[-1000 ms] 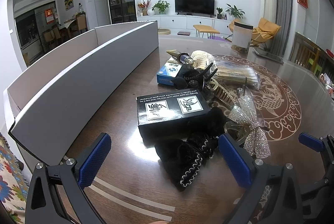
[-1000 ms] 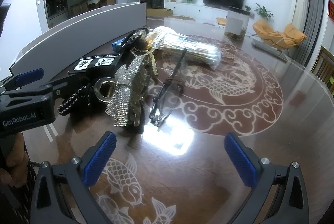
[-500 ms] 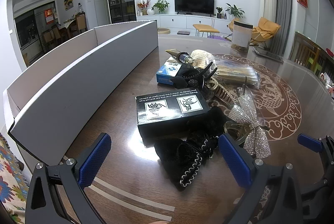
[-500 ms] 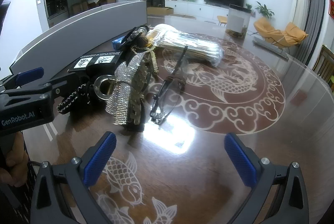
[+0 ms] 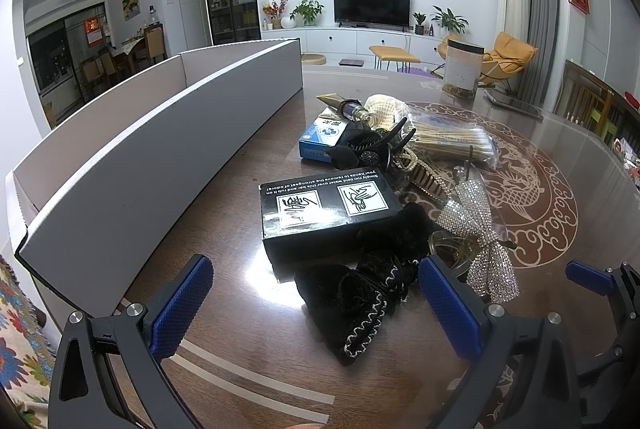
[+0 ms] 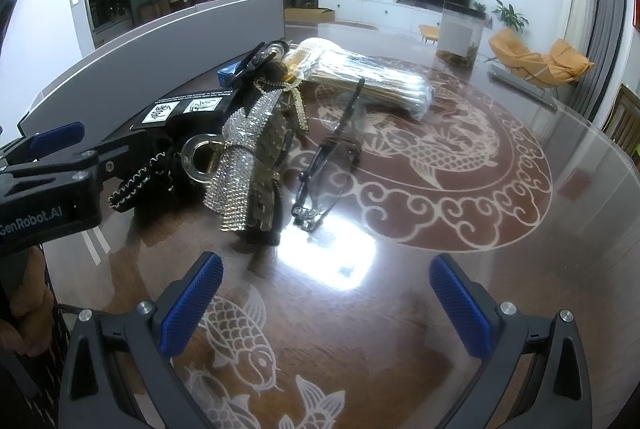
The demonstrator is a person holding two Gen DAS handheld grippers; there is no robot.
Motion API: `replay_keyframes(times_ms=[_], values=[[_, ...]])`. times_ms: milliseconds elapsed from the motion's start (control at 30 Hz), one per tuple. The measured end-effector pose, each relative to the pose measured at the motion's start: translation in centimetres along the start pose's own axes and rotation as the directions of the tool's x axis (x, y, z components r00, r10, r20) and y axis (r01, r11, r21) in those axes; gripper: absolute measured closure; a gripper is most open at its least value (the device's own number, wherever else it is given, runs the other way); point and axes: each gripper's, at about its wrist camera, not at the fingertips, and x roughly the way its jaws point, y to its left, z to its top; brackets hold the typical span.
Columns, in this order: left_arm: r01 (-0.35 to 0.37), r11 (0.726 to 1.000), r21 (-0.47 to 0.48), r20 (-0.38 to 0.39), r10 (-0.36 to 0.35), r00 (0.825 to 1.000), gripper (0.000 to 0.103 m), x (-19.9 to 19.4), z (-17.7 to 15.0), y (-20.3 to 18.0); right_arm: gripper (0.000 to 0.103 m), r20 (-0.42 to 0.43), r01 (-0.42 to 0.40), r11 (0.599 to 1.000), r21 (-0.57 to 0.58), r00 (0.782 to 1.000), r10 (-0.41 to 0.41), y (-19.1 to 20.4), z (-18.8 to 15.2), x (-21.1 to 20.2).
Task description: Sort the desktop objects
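A pile of small objects lies on the dark glass-topped table (image 5: 224, 213). In the left wrist view my left gripper (image 5: 316, 305) is open just short of a black velvet bow (image 5: 360, 293), with a black box (image 5: 328, 209) behind it. A rhinestone bow clip (image 5: 476, 229), a black claw clip (image 5: 372, 145), a blue box (image 5: 324, 141) and a bag of cotton swabs (image 5: 448, 141) lie beyond. My right gripper (image 6: 324, 305) is open over bare table, near the rhinestone bow clip (image 6: 240, 157) and folded glasses (image 6: 328, 165). The left gripper (image 6: 52, 157) shows at its left.
A long white cardboard box (image 5: 132, 157) stands along the table's left side. A clear jar (image 5: 462, 69) and a flat dark device (image 5: 516, 105) sit at the far edge. Chairs (image 5: 592, 105) line the right side. A person's hand (image 6: 24, 317) holds the left gripper.
Both views have shifted only very slightly; the objects and both open grippers stay where they were.
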Motion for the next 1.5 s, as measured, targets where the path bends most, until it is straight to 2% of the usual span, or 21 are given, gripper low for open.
replay_keyframes(times_ms=[1500], values=[[-0.012, 1.000, -0.002, -0.001, 0.012, 1.000, 0.000, 0.0, 0.0, -0.2, 0.000, -0.059, -0.007, 1.000, 0.011, 0.998, 0.008, -0.3, 0.0, 1.2]])
